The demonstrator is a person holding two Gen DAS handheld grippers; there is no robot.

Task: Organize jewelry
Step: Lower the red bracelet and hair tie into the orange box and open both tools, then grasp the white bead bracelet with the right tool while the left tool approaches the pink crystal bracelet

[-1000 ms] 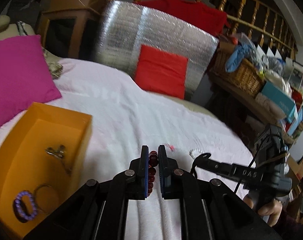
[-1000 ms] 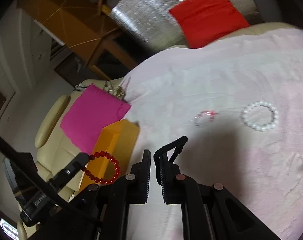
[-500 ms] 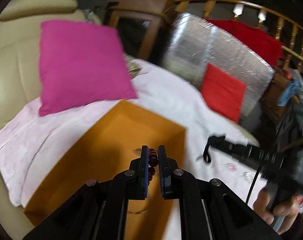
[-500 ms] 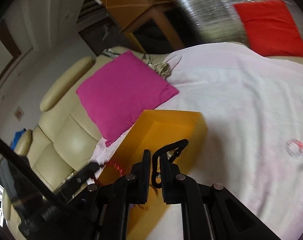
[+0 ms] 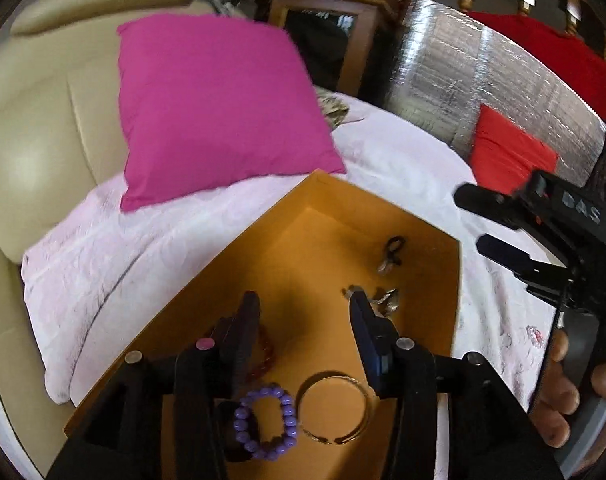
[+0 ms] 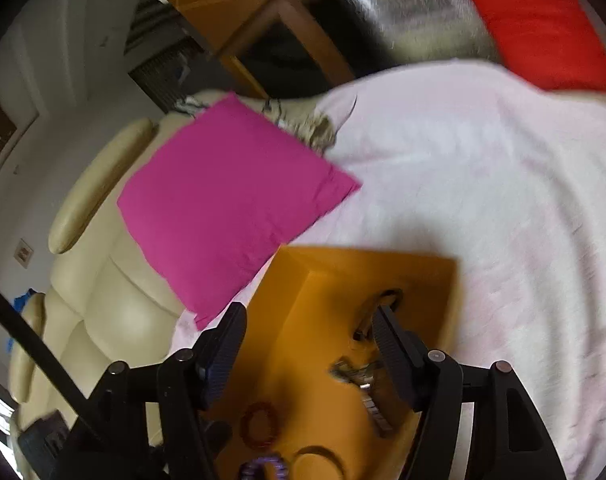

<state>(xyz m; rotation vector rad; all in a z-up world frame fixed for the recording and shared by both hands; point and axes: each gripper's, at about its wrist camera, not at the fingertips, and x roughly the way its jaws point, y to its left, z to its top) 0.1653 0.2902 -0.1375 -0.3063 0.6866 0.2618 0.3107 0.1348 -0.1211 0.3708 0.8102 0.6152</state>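
Observation:
The orange box (image 5: 383,208) sits on the pale pink cloth. My left gripper (image 5: 305,332) hangs over it, its jaws opening with nothing between them. The red bead bracelet (image 5: 266,354) lies on the box floor, partly behind the left finger. Close by lie a purple bead bracelet (image 5: 265,424), a metal bangle (image 5: 333,408), a black clip (image 5: 394,254) and a silver piece (image 5: 387,300). My right gripper (image 6: 307,352) is also over the box (image 6: 343,276), its jaws opening and empty. The black clip (image 6: 387,296) and red bracelet (image 6: 259,426) lie below it.
A magenta cushion (image 5: 215,108) leans on the cream sofa (image 5: 31,120) just behind the box. A red cushion (image 5: 511,152) and a silver foil panel (image 5: 463,80) stand at the back right. A small pink trinket (image 5: 535,334) lies on the cloth near the person's hand (image 5: 563,392).
Both grippers swung left over the orange box and their jaws came apart. The left let go of the red bracelet and the right let go of the black clip; both now lie in the box.

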